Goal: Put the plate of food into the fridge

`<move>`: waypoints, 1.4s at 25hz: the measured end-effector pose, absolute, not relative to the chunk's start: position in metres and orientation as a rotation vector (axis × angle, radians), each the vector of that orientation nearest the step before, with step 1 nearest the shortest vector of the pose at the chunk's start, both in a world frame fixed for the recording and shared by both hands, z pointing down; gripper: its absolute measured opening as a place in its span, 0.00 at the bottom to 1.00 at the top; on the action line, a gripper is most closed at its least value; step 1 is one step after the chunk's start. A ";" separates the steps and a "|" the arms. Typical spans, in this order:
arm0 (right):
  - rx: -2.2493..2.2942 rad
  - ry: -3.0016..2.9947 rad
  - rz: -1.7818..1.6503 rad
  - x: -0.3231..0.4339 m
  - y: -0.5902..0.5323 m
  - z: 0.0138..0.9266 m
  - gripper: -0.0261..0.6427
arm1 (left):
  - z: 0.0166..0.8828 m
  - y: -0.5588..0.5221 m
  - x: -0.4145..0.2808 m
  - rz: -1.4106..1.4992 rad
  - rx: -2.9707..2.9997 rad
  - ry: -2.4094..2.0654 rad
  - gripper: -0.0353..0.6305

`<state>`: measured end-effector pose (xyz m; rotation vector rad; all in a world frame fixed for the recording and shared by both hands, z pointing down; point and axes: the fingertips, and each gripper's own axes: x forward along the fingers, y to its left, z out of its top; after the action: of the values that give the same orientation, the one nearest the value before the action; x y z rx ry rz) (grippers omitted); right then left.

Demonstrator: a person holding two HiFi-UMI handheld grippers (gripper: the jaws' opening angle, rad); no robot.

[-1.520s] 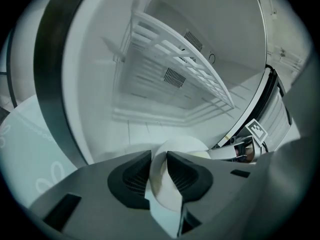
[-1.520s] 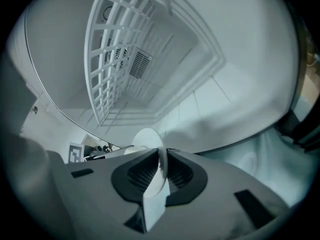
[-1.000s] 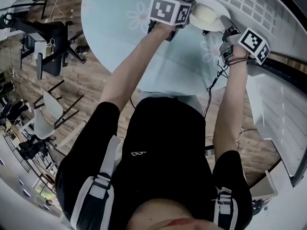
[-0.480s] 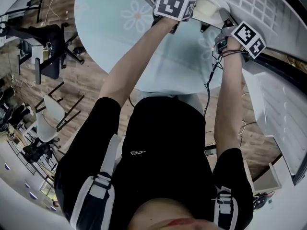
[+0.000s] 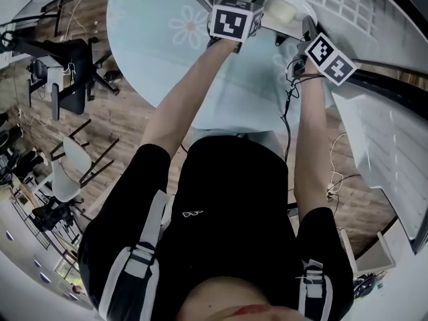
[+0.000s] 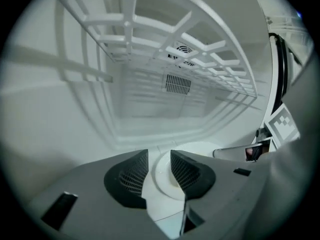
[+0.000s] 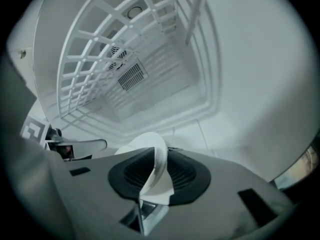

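Note:
A white plate [image 5: 286,13] with pale food on it sits at the fridge's opening, on the white fridge floor [image 6: 150,139]. My left gripper [image 6: 160,156] holds its jaws round the plate's near rim [image 6: 165,180]. Those jaws are opening, and a gap shows beside each pad. My right gripper [image 7: 159,159] has the opposite rim [image 7: 157,171] between its dark pads, which still touch it while the jaws open. In the head view the left gripper [image 5: 257,7] and the right gripper [image 5: 306,31] flank the plate.
A white wire shelf [image 6: 165,44] hangs low over the plate, with a vent [image 6: 176,83] on the fridge's back wall. The fridge door [image 5: 388,159] stands open at the right. A round glass table [image 5: 167,39] is below me, and office chairs [image 5: 67,72] stand at the left.
Both grippers and the plate have moved up the view, further into the fridge. The right gripper's cube has shifted left, nearer the plate.

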<state>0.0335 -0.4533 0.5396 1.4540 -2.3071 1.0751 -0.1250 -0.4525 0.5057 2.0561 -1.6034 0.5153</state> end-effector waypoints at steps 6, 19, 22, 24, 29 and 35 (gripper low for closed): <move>1.432 -2.310 0.649 0.034 -0.437 0.529 0.20 | 0.478 -0.420 -0.124 0.373 2.066 -1.655 0.21; 1.284 -2.276 -0.153 0.018 -0.405 0.457 0.19 | 0.420 -0.330 -0.110 0.086 2.051 -1.760 0.14; 1.296 -2.375 -0.190 0.014 -0.380 0.426 0.16 | 0.396 -0.317 -0.103 0.042 2.097 -1.818 0.13; 1.331 -2.450 -0.156 0.017 -0.364 0.403 0.16 | 0.382 -0.307 -0.099 0.010 2.120 -1.851 0.11; 1.429 -2.566 -0.215 0.030 -0.339 0.338 0.05 | 0.340 -0.290 -0.086 -0.048 2.218 -1.925 0.07; 1.302 -2.795 -0.176 0.035 -0.305 0.295 0.05 | 0.306 -0.275 -0.052 -0.128 2.371 -1.887 0.05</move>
<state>0.0346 -0.3051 0.2952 1.3017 -2.7949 -0.1762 -0.0519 -0.2754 0.3059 2.3714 -1.8874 -0.1278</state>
